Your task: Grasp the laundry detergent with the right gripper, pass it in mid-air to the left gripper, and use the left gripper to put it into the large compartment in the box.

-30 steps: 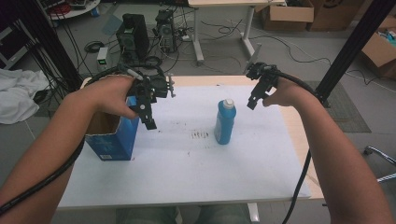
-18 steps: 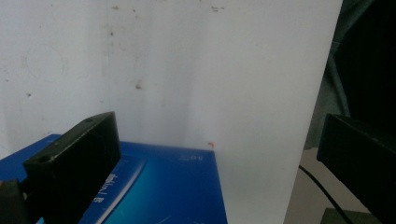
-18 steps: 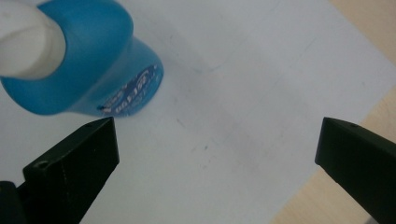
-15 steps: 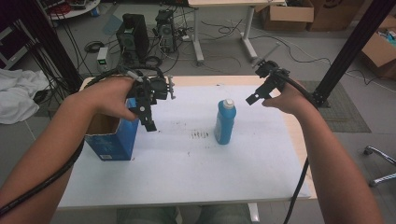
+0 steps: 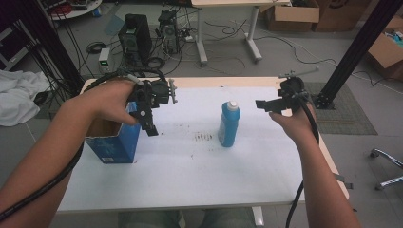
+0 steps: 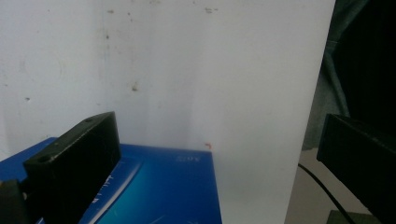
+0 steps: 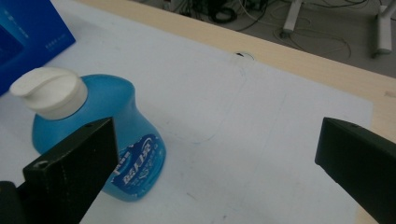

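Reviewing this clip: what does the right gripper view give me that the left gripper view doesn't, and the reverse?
Right gripper view: the blue bottle with its white cap, standing upright just past the right gripper, plus the table's wooden edge and floor cables. Left gripper view: the near table edge and the blue box's face close under the left gripper. Shared: the blue box, the white table cover, and open jaws holding nothing.
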`<state>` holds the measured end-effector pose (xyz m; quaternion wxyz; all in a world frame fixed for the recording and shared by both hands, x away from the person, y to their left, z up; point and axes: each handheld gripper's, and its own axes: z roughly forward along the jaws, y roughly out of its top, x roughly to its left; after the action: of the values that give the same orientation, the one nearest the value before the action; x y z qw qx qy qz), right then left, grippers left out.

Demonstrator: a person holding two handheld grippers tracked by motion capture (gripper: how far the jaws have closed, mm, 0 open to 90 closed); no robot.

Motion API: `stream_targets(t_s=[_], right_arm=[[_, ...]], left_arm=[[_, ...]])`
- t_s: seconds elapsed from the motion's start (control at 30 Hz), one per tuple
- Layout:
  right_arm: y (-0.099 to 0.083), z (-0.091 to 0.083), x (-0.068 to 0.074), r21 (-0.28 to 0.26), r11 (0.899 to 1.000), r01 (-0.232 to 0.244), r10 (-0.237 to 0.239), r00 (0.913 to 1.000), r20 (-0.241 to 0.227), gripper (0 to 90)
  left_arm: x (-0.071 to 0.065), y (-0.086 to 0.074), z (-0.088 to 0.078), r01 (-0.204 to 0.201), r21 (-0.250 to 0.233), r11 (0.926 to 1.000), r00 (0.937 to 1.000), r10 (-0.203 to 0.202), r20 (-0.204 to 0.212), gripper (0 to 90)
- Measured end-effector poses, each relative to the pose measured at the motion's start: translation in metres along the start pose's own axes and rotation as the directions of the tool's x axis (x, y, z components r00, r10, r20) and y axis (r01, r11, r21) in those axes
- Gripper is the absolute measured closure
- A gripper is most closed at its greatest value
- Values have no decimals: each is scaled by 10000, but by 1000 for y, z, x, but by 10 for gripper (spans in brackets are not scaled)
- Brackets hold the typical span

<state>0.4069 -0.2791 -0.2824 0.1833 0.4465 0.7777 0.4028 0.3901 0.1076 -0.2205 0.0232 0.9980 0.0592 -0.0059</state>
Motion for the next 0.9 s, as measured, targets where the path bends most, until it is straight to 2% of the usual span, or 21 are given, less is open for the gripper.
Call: stream_targets(t_s=[0.07,0.17,0.2,0.27,0.3,0.33,0.4,0.43,0.47,0.5,0.53,0.57,0.7,0.77,0.83,0.9], right_arm=[[-11,-6,3,-386,9992,-78,86,9998,203,0],[-31,-18,16,-1214,9925,-144,196,9989,421,0],[-31,-18,16,-1214,9925,-144,196,9989,421,0],[-45,-25,28,-1735,9847,-127,230,9981,570,0],[-45,-25,28,-1735,9847,-127,230,9981,570,0],[-52,-28,33,-1968,9804,-93,234,9973,694,0],[-62,-29,43,-2080,9781,22,119,9977,665,0],[-73,-29,53,-2252,9743,96,51,9979,648,0],[-73,-29,53,-2252,9743,96,51,9979,648,0],[-82,-26,63,-2349,9719,136,26,9976,685,0],[-82,-26,63,-2349,9719,136,26,9976,685,0],[-91,-20,77,-2375,9710,286,-133,9977,659,0],[-103,-5,98,-2439,9680,593,-448,9969,642,0],[-105,1,102,-2337,9698,691,-572,9967,575,0],[-112,19,110,-2203,9737,585,-500,9978,442,0],[-115,32,112,-2126,9754,584,-485,9975,514,0]], left_arm=[[0,0,0,-23,56,10000,10000,23,-34,1],[-1,1,-1,-87,5,10000,9999,87,-81,1],[-1,1,-1,-87,5,10000,9999,87,-81,1],[-2,1,-2,-116,-83,9999,9999,115,-92,1],[-2,1,-2,-116,-83,9999,9999,115,-92,1],[-2,1,-2,-141,-105,9998,9998,140,-106,1],[-3,1,-1,-135,-98,9999,9999,134,-103,1],[-4,1,-1,-133,-100,9999,9999,132,-102,1],[-4,1,-1,-133,-100,9999,9999,132,-102,1],[-4,1,0,-147,-95,9998,9998,146,-96,1],[-4,1,0,-147,-95,9998,9998,146,-96,1],[-4,1,0,-126,-110,9999,9999,125,-84,1],[-5,2,1,-113,-54,9999,9999,112,-99,1],[-5,2,1,-113,-74,9999,9999,112,-110,1],[-7,1,-1,-115,-94,9999,9999,114,-125,1],[-8,1,-1,-99,-109,9999,9999,98,-141,1]])
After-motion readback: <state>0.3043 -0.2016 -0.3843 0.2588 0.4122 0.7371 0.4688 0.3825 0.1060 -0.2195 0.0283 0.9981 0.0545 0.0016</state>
